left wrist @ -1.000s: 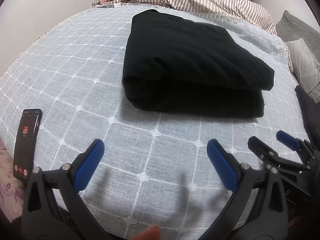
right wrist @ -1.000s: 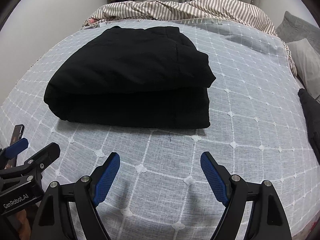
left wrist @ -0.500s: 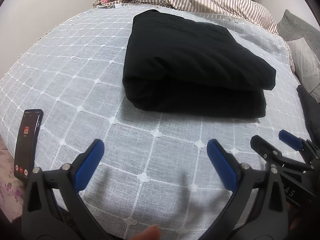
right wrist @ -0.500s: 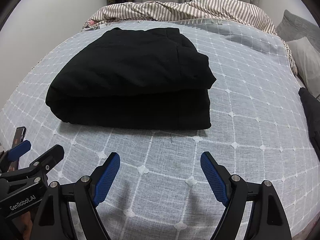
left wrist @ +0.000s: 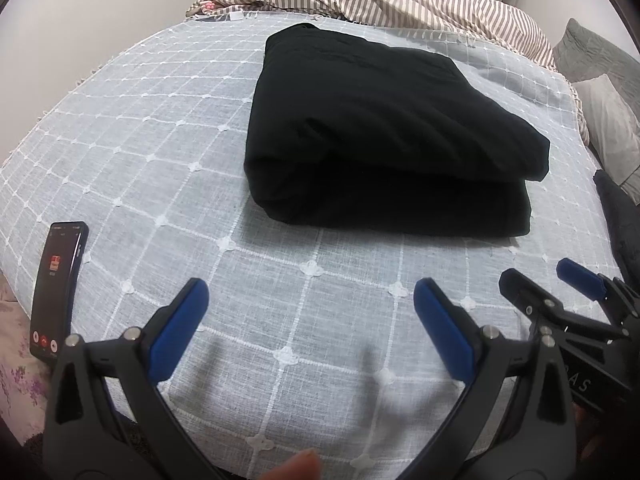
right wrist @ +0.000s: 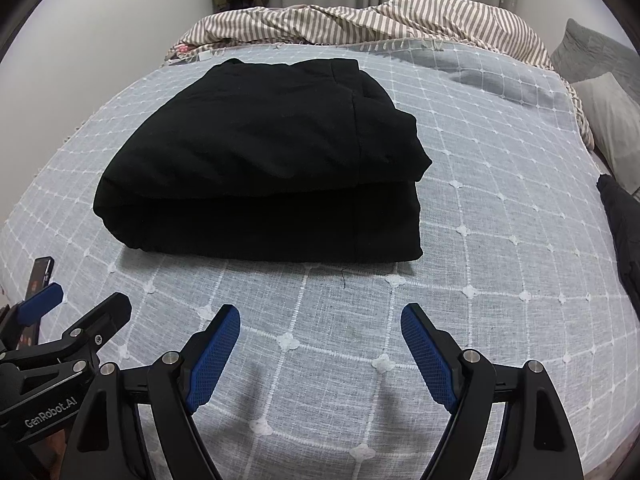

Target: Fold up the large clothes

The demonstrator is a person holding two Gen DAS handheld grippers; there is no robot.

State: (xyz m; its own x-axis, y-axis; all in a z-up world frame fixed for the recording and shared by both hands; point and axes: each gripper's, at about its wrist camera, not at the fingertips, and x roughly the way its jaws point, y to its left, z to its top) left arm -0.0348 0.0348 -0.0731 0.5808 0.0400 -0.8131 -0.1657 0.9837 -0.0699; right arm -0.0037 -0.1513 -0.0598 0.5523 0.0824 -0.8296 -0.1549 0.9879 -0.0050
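On the bed [left wrist: 168, 148], toward its far middle, the black garment [left wrist: 384, 140] lies folded into a thick, squared bundle, just as it lay a second ago. Our left gripper [left wrist: 310, 316] and right gripper [right wrist: 320, 340] have hardly shifted, both spread wide, holding nothing, well short of the near fold. We judge the folding finished. A phone [left wrist: 58, 288] rests near left.

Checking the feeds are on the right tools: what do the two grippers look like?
Both match: the left gripper and right gripper have black angular arms with triangular cut-outs, silver pivot bolts and blue pads on the fingertips. The right pads show a fine mesh texture. The left gripper's body, seen from the right wrist view, carries white "GenRobot.AI" lettering. No cables or sleeves are visible.
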